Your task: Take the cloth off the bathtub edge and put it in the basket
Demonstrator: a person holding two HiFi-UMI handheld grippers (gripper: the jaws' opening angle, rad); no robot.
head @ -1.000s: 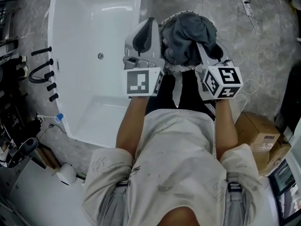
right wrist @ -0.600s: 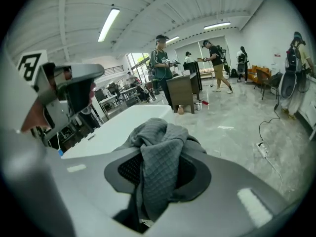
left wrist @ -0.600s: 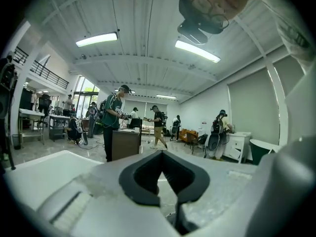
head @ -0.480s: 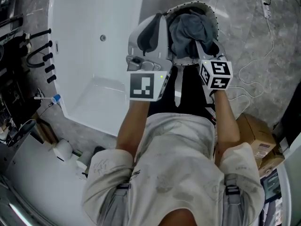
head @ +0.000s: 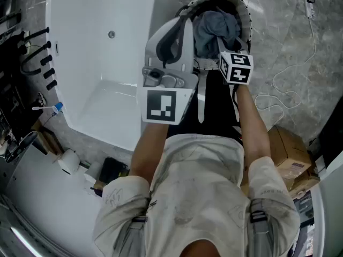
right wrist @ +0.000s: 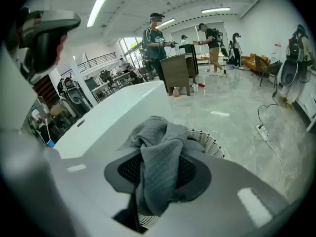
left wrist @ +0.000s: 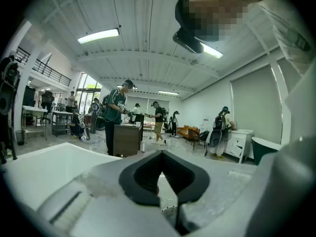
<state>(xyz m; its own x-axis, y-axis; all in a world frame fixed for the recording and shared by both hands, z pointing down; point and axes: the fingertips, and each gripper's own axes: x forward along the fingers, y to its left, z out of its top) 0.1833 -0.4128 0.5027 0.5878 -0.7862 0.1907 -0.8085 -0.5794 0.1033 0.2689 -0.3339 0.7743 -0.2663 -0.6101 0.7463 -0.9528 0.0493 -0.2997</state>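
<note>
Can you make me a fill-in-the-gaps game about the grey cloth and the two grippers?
1. The right gripper is shut on a grey ____.
2. It holds that over the white ____.
3. The left gripper has its jaws together, with ____ between them.
4. On the head view's left side stands a big white ____.
Missing words: cloth; basket; nothing; bathtub.

Left gripper (left wrist: 162, 154) closed and empty; right gripper (right wrist: 159, 171) clamped.
</note>
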